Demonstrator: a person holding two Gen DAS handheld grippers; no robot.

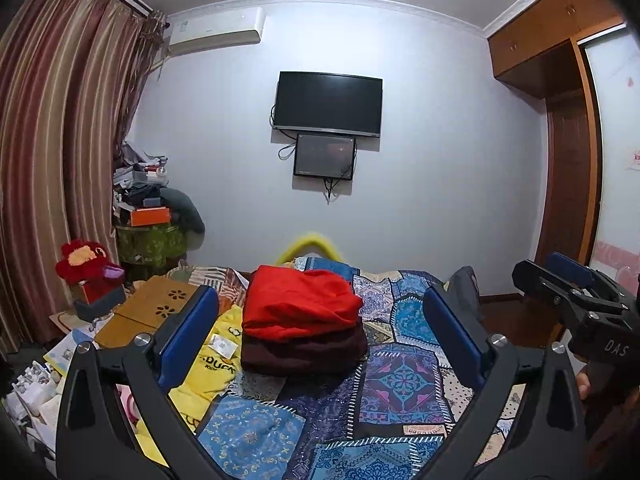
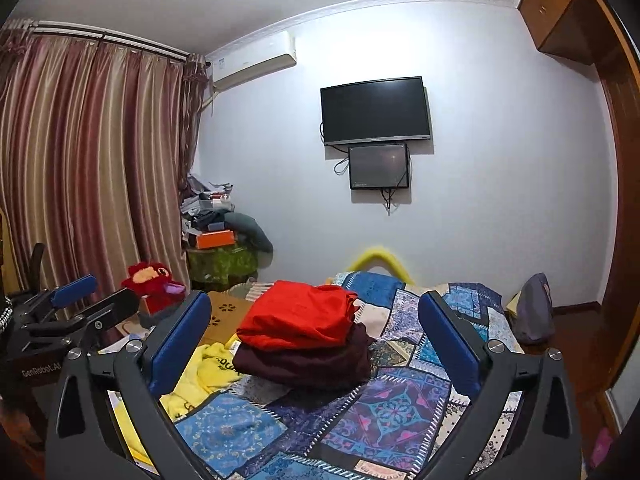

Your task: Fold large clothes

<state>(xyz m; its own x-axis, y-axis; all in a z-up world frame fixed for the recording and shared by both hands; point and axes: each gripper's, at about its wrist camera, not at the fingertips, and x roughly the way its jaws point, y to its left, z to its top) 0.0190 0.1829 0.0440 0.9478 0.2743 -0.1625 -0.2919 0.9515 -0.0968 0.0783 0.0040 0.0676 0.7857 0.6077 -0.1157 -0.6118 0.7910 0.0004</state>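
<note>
A bedroom with pale walls, a black wall-mounted television (image 1: 328,104) and striped brown curtains (image 1: 52,152) holds a bed covered by a blue patchwork quilt (image 1: 400,376). Near the middle of the bed sits a folded bright red cloth garment (image 1: 300,304), stacked squarely on a folded dark maroon garment (image 1: 304,354). The stack's long axis runs across the bed, side to side in both wrist views, with the bulky folded edges facing the right edge of the bed. A crumpled yellow printed garment (image 1: 208,360) lies just beside the stack, toward the left edge. The left gripper (image 1: 320,320) hangs above the quilt with its jaws spread wide, holding nothing. The right gripper (image 2: 314,320) is likewise spread wide and empty, apart from the stack.
</note>
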